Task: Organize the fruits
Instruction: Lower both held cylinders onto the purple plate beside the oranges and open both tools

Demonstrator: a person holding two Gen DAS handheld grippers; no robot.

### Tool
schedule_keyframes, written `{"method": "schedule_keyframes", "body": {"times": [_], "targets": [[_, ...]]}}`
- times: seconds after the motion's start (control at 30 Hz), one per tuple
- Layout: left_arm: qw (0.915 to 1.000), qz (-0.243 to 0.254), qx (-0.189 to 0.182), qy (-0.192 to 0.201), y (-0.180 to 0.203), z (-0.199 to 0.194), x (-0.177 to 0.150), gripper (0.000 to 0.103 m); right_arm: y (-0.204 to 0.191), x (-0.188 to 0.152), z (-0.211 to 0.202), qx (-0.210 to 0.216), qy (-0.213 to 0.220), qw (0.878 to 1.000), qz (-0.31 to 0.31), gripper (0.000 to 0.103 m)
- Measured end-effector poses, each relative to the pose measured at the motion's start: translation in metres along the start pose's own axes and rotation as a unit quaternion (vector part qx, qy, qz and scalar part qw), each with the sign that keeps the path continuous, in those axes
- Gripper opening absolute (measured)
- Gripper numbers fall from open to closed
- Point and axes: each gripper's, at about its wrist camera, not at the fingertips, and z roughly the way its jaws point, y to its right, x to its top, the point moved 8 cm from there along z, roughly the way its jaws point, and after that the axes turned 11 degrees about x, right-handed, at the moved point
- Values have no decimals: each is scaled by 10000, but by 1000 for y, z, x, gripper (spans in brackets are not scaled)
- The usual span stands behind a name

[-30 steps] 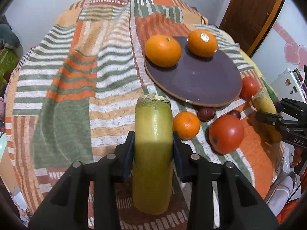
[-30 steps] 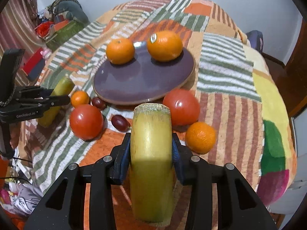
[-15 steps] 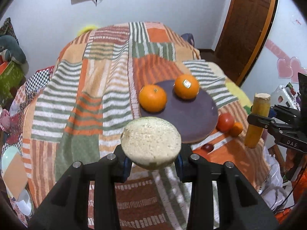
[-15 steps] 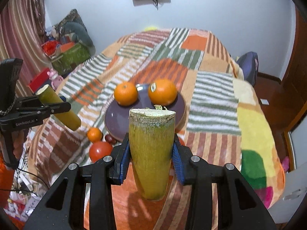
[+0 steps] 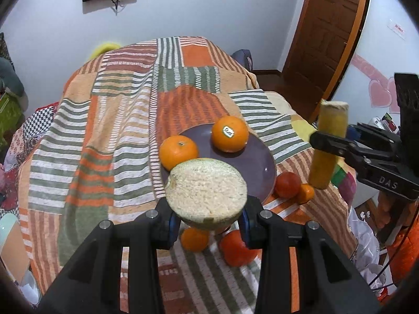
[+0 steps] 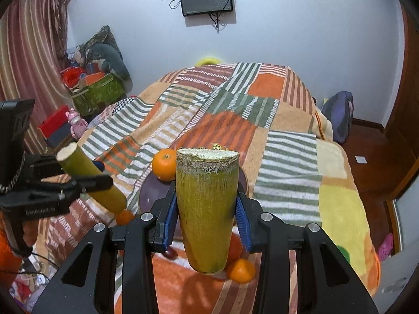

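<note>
Left gripper (image 5: 207,218) and right gripper (image 6: 207,225) each clamp a cane piece (image 6: 207,209) mid-length, above the plate (image 5: 259,167). Likely stiff, heavy, smooth-skinned.

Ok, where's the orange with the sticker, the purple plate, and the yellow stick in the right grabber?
stickered orange (image 5: 230,134), left wrist view, on its peel beside the sticker.
purple plate (image 5: 258,168), left wrist view, bare surface near the right rim.
sugarcane piece (image 6: 207,209), right wrist view, mid-stalk.
</note>
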Motion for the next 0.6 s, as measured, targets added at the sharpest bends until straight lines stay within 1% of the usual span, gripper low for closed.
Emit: {"method": "schedule_keyframes", "body": {"times": [0.23,0.47,0.6], "targets": [[9997,72,-168,-156,18,18,4,36,4,2,21,64,-140,9999,-75,36],[9981,58,-423,-449,29,43,2,36,5,-3,47,99,-390,9990,-198,36],[9967,11,-540,-613,32,57,1,36,6,-1,55,91,-444,9986,-267,36]]}}
